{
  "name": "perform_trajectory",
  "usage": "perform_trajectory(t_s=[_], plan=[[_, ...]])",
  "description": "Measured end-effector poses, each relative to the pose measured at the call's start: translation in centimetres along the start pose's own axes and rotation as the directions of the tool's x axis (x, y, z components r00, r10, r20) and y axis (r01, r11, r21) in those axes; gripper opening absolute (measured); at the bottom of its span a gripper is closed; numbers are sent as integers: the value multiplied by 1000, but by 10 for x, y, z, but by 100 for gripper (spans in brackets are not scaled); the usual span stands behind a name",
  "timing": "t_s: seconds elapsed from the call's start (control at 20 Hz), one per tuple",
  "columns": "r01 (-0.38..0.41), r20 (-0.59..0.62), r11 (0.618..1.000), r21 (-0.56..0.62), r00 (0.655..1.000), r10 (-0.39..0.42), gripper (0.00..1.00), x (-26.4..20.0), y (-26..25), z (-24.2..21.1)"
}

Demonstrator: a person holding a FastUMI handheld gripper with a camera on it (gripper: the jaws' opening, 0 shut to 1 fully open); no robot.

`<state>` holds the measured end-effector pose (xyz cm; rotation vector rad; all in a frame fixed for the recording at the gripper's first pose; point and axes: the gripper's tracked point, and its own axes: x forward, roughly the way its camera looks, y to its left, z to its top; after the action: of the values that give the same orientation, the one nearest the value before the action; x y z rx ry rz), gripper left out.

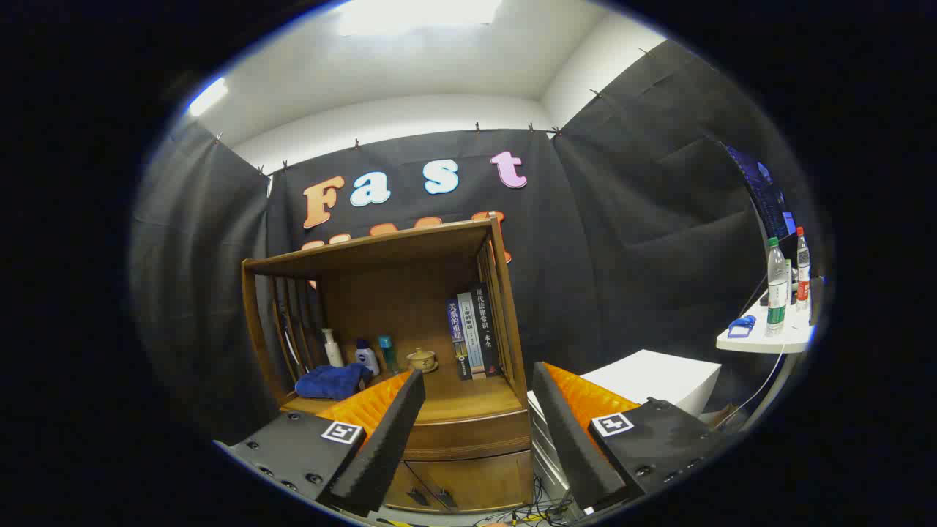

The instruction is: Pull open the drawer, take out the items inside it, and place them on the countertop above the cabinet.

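A brown wooden cabinet [439, 351] stands ahead, with an open shelf above and a closed drawer [468, 435] below its countertop [468, 399]. My gripper [479, 384] is open, its two black-padded fingers [388, 432] spread wide with nothing between them. The drawer front sits between and just beyond the fingertips, a short gap away. On the countertop lie a blue cloth [333, 382], a white bottle [333, 348], two smaller bottles [367, 357], a small teapot [422, 359] and several upright books [472, 333]. The drawer's contents are hidden.
Lower cabinet doors [461, 487] with dark handles sit under the drawer. A white box [659, 380] stands right of the cabinet. Farther right, a white table [768, 337] carries two water bottles [777, 285]. Cables [527, 512] lie on the floor.
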<state>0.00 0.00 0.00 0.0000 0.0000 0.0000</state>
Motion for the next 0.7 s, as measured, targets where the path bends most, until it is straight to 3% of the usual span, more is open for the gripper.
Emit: perform_trajectory(t_s=[0.7], plan=[[-8,-6,1000,-4,1000,8,98,-1,3,-5]])
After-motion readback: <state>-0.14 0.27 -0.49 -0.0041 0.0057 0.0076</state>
